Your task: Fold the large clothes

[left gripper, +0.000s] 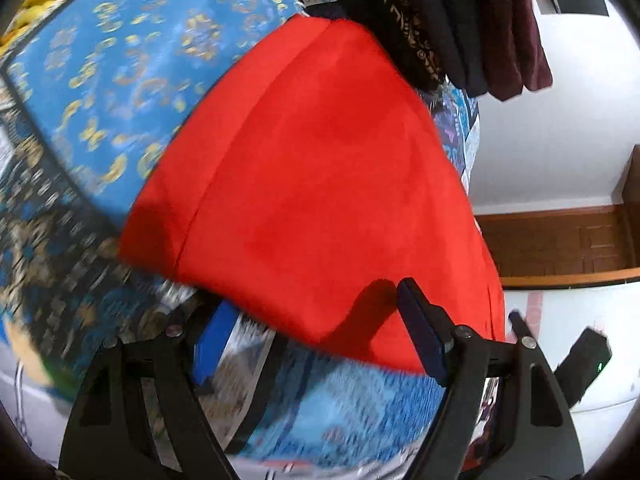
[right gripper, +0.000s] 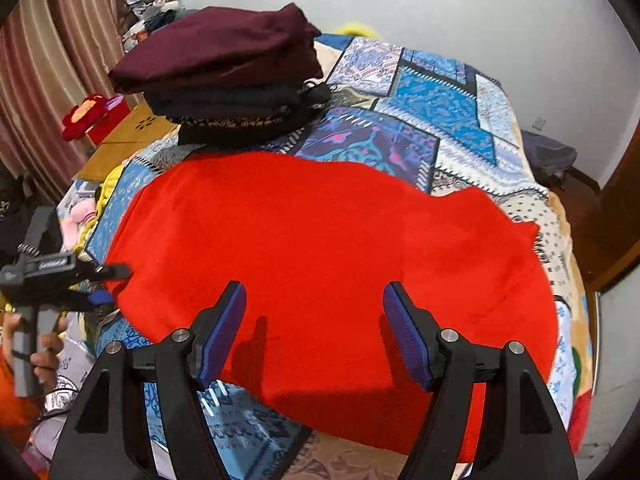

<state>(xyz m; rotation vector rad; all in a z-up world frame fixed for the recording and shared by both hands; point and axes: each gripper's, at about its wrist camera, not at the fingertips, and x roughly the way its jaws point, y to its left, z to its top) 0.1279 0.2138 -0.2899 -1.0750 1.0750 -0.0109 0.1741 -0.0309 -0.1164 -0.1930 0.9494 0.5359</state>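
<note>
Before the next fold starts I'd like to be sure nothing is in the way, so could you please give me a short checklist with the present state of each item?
1. Left claw empty, nothing clamped between the pads: ok.
2. Right claw empty, jaws apart above the cloth: ok.
3. Red garment lying flat on the patchwork bedspread: ok; its near edge looks smooth, though its right edge is wavy.
4. Stack of folded dark clothes apart from the red garment: cannot tell; it sits at the far edge, perhaps touching.
5. Red garment fully on the bed: not ok; its near right corner hangs over the edge.
</note>
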